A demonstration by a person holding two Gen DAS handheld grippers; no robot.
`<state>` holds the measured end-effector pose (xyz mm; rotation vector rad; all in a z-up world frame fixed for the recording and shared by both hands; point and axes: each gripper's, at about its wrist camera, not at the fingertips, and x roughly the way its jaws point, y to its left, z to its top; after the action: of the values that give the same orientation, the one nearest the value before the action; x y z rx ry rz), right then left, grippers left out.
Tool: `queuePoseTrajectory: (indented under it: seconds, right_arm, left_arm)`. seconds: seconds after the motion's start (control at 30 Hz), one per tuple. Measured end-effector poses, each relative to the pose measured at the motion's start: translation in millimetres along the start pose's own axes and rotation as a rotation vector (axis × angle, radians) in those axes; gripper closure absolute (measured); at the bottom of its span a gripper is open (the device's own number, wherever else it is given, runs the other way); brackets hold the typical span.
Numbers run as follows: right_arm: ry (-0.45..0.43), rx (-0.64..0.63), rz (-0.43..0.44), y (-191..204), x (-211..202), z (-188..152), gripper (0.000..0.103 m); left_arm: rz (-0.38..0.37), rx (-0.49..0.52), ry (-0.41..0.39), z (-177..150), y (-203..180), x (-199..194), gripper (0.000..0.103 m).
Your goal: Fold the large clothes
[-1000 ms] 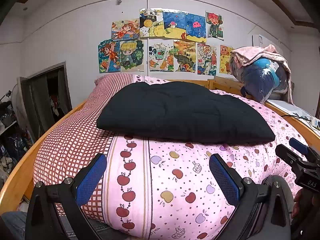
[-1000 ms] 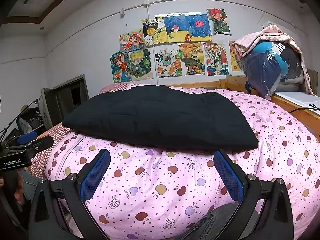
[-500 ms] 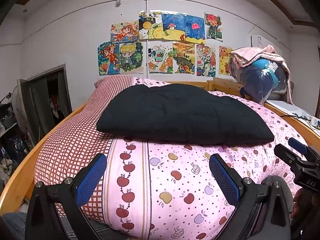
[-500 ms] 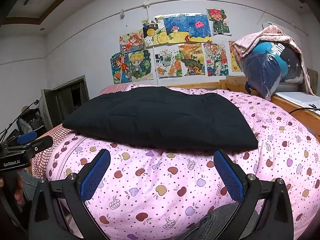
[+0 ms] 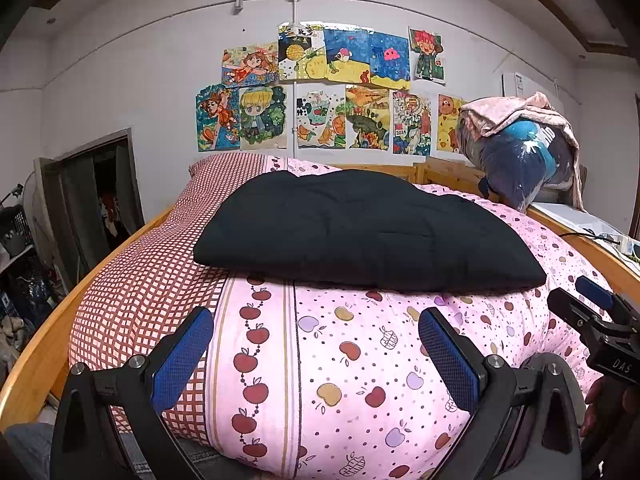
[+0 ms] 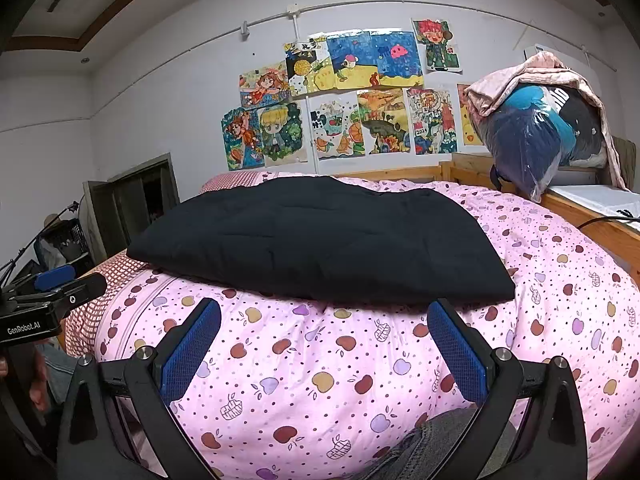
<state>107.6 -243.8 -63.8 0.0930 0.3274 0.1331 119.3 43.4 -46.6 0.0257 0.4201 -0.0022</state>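
Nearest the left wrist camera, the left gripper (image 5: 316,350) is held with its jaws spread wide and nothing between the blue pads (image 5: 182,358). It is poised just off the near edge of the bed, over the pink apple-print duvet (image 5: 352,364). The right gripper (image 6: 324,342) is likewise seen wide apart and empty in its own view, above the same near edge. Each gripper is partly seen from the other's camera, at the frame's side.

Beyond both sets of jaws, and not touched by either, the folded black garment (image 5: 360,232) is laid flat on top of the duvet, about the middle of the bed. Its near edge is seen above the gap between the fingertips in both views; in the right wrist view the black garment (image 6: 320,240) reaches close to the right-hand pad (image 6: 456,354), though contact cannot be confirmed.

A red checked strip of bedding (image 5: 160,256) is seen along the left edge of the bed, inside the wooden bed frame (image 5: 36,356). At the far right corner a bagged bundle (image 5: 520,160) under a pink cloth is propped. Coloured drawings (image 5: 320,88) are fixed to the far wall.
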Motion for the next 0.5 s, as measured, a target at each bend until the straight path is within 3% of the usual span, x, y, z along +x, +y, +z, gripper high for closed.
queuePoseTrajectory:
  seconds: [0.5]
  right_arm:
    - [-0.003, 0.001, 0.001, 0.4, -2.0, 0.6, 0.002]
  left_arm:
    - [-0.001, 0.0, 0.0, -0.8, 0.0, -0.1, 0.0]
